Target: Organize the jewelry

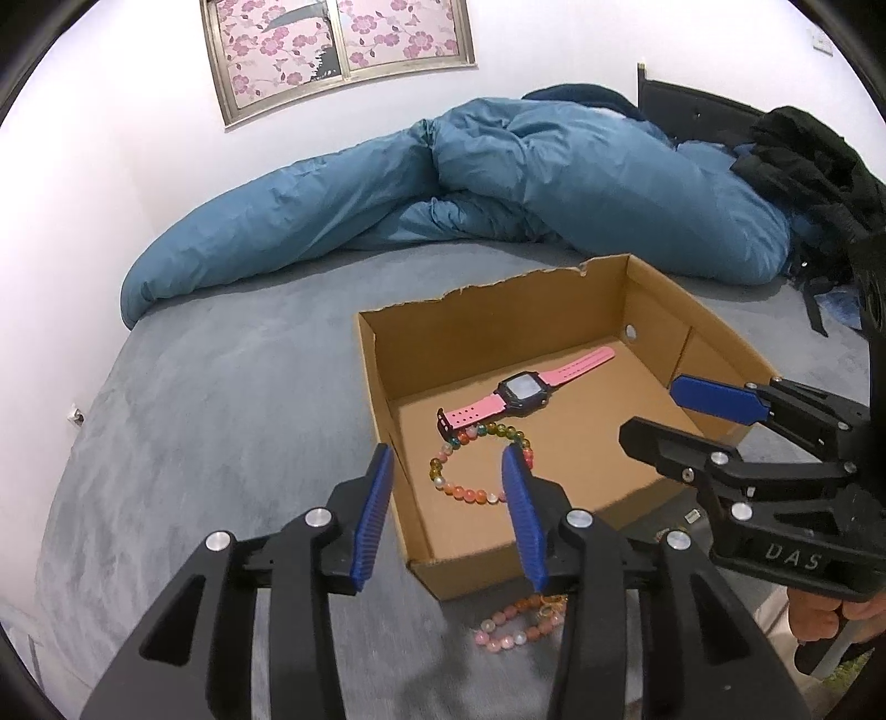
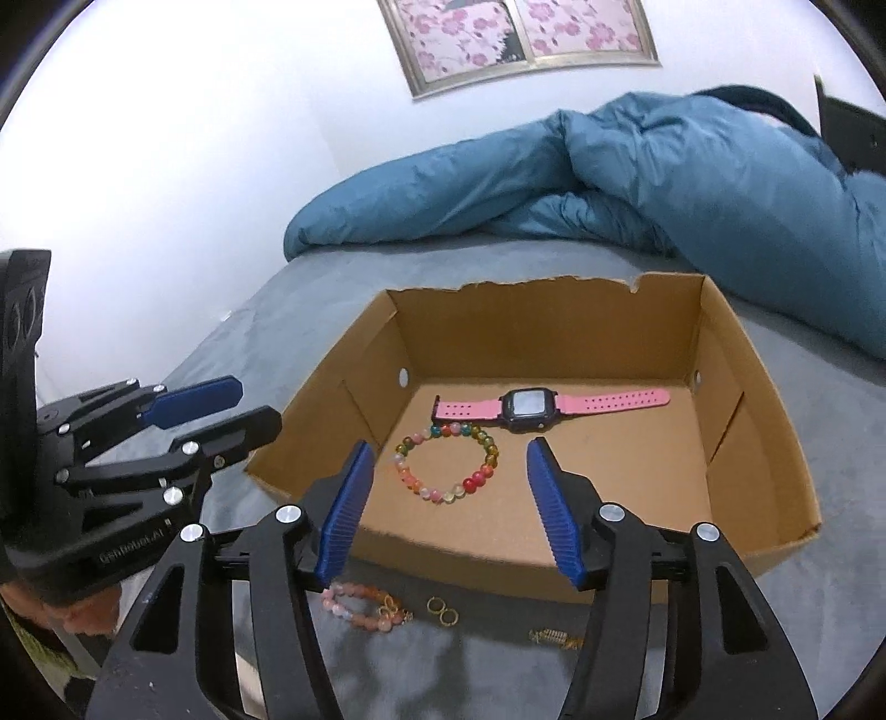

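Note:
An open cardboard box [image 1: 382, 399] [image 2: 769, 443] sits on the grey bed. Inside lie a pink-strapped watch [image 1: 523, 390] [image 2: 529, 404] and a multicoloured bead bracelet [image 1: 465, 490] [image 2: 446, 495]. On the bed in front of the box lie a pink bead bracelet [image 1: 512, 623] [image 2: 360, 606], two gold rings [image 2: 443, 609] and a small gold piece [image 2: 554, 637]. My left gripper [image 1: 448, 509] is open and empty over the box's near left corner. My right gripper [image 2: 451, 509] is open and empty above the box's front wall; it also shows in the left wrist view [image 1: 664, 412].
A rumpled blue duvet [image 1: 443, 194] [image 2: 637, 177] lies across the back of the bed. Dark clothing [image 1: 814, 166] is piled at the far right. A white wall with a floral framed window [image 1: 338, 44] stands behind. The bed edge falls off at the left.

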